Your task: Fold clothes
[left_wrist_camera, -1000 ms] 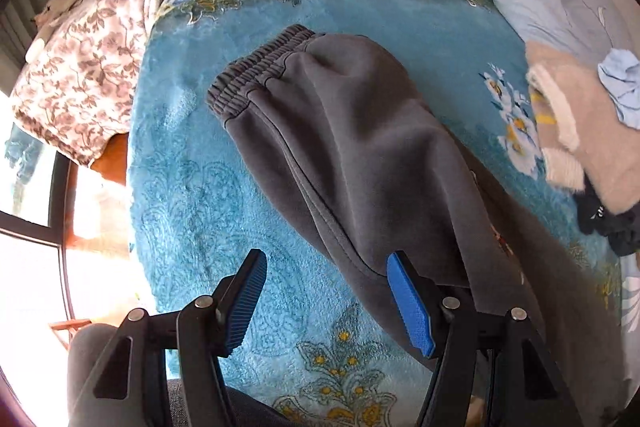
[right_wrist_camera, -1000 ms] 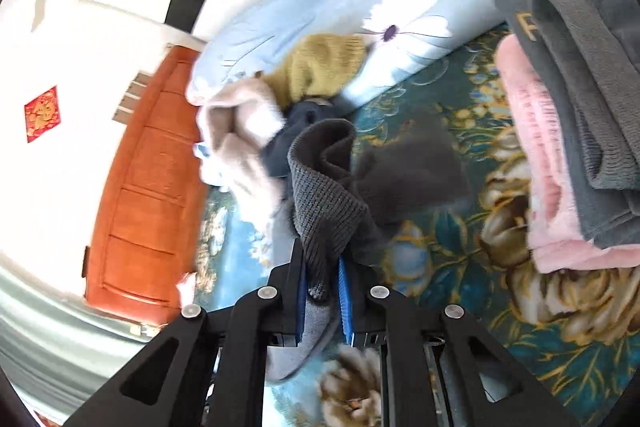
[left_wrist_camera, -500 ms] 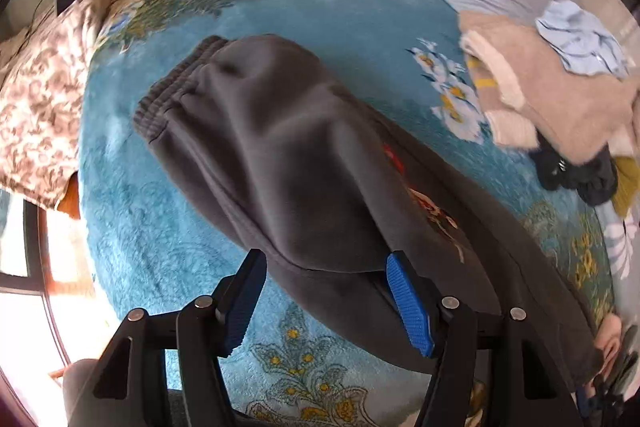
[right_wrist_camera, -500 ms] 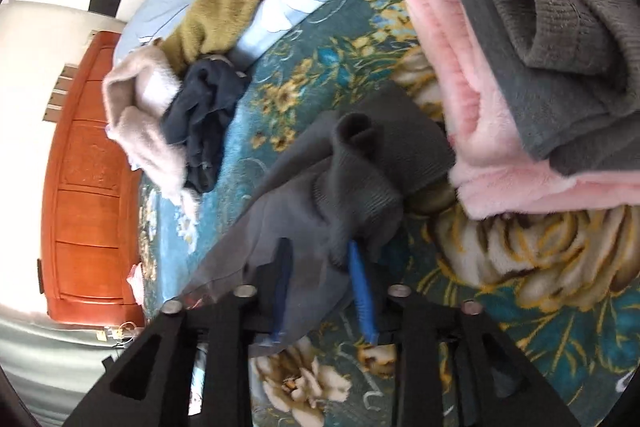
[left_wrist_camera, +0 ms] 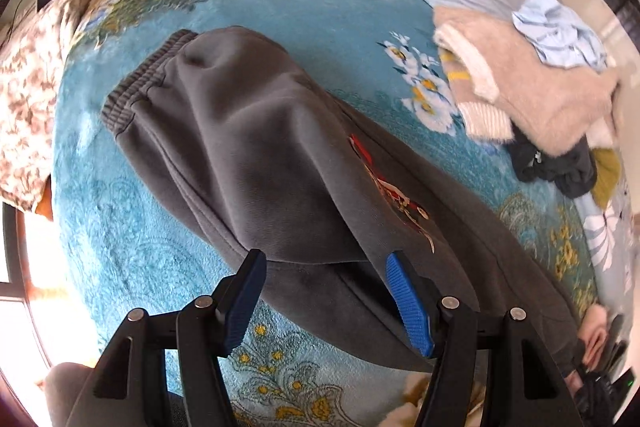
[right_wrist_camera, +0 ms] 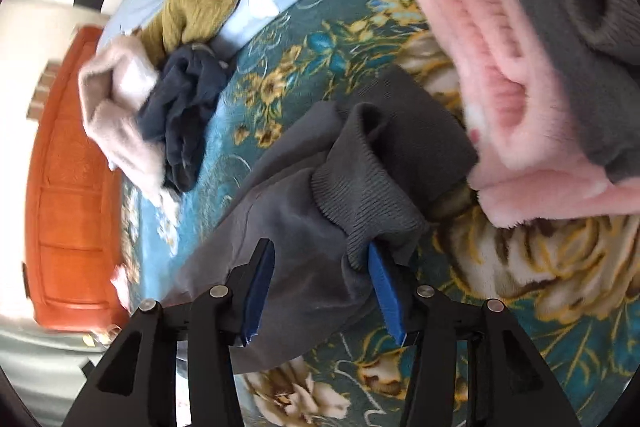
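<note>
While our right gripper point(right_wrist_camera: 320, 285) jaws are opening off the ribbed cuff point(right_wrist_camera: 360, 187), the grey sweatpants point(left_wrist_camera: 256, 163) lie on the bed point(left_wrist_camera: 120, 247); our left gripper point(left_wrist_camera: 324, 291) gapes empty, and the cuff may snag.

The left gripper point(left_wrist_camera: 324, 291) points steeply downward, its blue-padded fingers point(left_wrist_camera: 408, 303) spread wide apart and clamping nothing. The right gripper point(right_wrist_camera: 320, 287) also tilts downward; its jaws are opening, with grey cloth lying loosely between the pads point(right_wrist_camera: 386, 299).
</note>
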Demonstrator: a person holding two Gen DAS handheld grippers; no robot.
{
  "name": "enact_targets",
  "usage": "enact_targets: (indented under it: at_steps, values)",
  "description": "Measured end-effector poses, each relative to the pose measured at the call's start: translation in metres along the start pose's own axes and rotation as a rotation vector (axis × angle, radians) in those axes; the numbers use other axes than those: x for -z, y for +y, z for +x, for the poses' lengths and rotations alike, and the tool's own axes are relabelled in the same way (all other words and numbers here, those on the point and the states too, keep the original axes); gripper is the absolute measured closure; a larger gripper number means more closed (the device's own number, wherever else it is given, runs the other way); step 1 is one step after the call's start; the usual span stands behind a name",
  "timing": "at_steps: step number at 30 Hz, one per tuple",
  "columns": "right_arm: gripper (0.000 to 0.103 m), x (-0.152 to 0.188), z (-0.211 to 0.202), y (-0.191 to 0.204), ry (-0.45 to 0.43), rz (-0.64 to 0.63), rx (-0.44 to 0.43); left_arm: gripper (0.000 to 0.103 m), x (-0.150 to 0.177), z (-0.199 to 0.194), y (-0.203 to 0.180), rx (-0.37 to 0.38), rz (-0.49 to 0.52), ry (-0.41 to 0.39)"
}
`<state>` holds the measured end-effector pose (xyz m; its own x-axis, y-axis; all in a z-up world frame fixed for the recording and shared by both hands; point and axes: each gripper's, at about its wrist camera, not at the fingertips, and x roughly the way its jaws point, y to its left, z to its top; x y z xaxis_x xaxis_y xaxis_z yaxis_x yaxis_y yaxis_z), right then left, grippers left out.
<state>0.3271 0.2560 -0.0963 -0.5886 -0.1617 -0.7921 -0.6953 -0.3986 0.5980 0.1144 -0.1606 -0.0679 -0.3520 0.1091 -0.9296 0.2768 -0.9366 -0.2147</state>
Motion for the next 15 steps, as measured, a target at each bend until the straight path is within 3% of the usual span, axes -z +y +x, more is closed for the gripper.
enact_targets:
  at_steps: [6, 11, 15]
  values:
    - [0.052, 0.011, 0.011, -0.018, 0.04, 0.02, 0.027, 0.036, 0.005, -0.005, -0.009, 0.013, 0.045, -0.017]
    - [0.053, 0.007, 0.008, -0.013, -0.024, 0.046, -0.018, 0.036, 0.011, -0.015, -0.025, -0.081, 0.129, -0.066]
    - [0.056, 0.007, 0.0, 0.012, -0.053, -0.055, 0.032, 0.036, 0.018, -0.025, -0.036, -0.138, 0.186, -0.139]
